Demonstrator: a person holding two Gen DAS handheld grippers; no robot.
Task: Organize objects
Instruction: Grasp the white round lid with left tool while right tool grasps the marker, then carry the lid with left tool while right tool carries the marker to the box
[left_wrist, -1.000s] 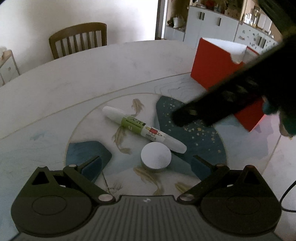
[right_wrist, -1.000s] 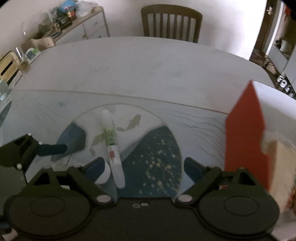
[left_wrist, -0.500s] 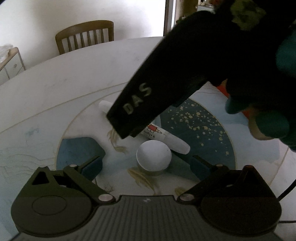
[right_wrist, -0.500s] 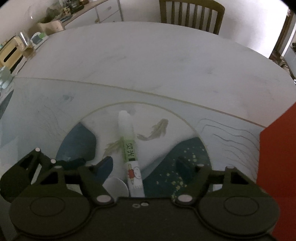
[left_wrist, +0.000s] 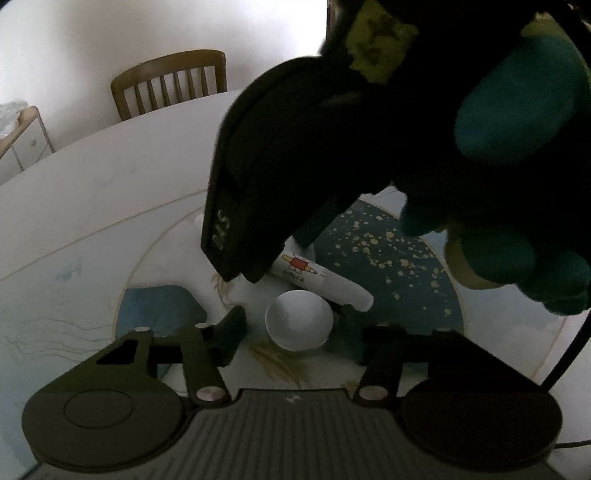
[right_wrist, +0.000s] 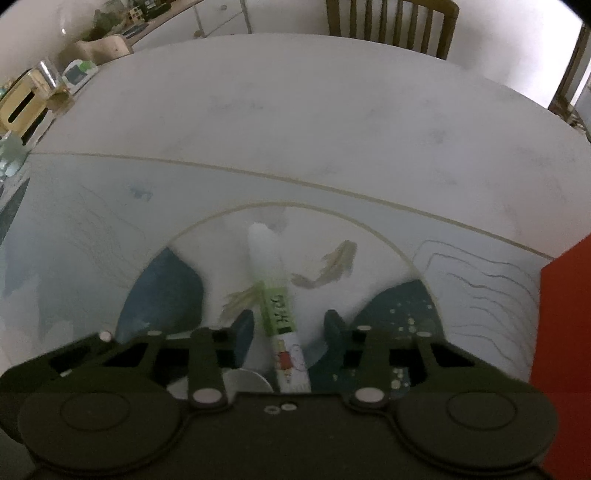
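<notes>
A white glue tube (right_wrist: 277, 306) with a green label lies on the painted round table (right_wrist: 295, 110). My right gripper (right_wrist: 286, 332) straddles its middle, jaws closing, with a thin gap still showing on each side of the tube. A white round disc (left_wrist: 299, 319) lies just in front of the tube (left_wrist: 325, 282). My left gripper (left_wrist: 291, 326) is around the disc, jaws closing, with a gap at the left finger (left_wrist: 231, 328). The right gripper's black housing (left_wrist: 295, 147) and a teal-gloved hand (left_wrist: 517, 103) fill the upper right of the left wrist view. The disc's edge (right_wrist: 240, 382) peeks out below the right gripper.
A red box (right_wrist: 565, 332) stands to the right of the tube. A wooden chair (left_wrist: 170, 85) sits at the table's far side. A cabinet (right_wrist: 110, 37) with clutter and a yellow tissue box (right_wrist: 26, 99) are off the left edge.
The right gripper has come down over the tube and now hides the red box in the left wrist view. Both grippers' jaws have narrowed, the left around the disc and the right around the tube.
</notes>
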